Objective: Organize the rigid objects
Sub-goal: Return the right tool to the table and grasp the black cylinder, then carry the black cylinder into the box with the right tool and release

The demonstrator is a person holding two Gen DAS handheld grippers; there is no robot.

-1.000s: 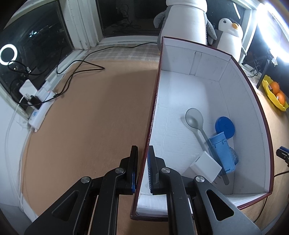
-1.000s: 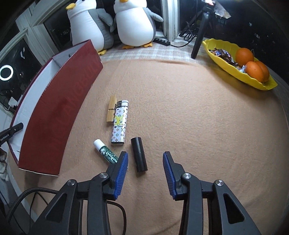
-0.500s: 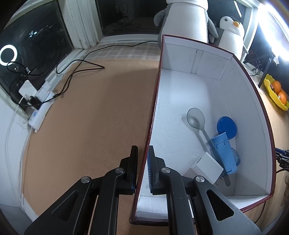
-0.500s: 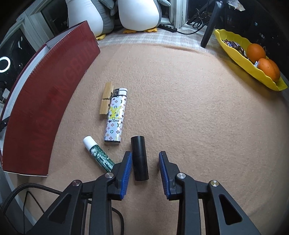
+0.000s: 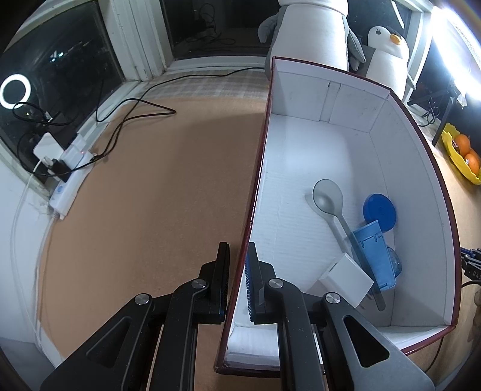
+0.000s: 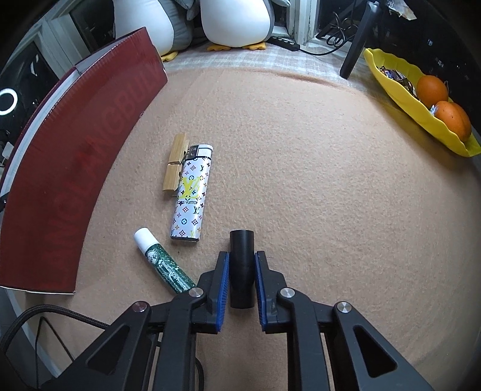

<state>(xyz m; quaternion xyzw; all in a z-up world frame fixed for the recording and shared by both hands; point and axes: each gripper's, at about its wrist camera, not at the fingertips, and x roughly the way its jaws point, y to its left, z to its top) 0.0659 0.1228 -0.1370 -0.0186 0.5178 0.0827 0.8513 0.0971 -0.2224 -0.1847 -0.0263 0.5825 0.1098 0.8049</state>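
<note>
The left gripper (image 5: 237,270) pinches the box's (image 5: 421,156) near wall. The right gripper's (image 6: 242,278) jaws pinch the black cylinder (image 6: 241,264); bare tabletop (image 6: 315,186) stretches rightward.

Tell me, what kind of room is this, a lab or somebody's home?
Most likely a home room set up for filming. Plush penguins sit by the window, a yellow fruit dish with oranges stands on the felt-covered table, and a ring light glows by the glass.
</note>
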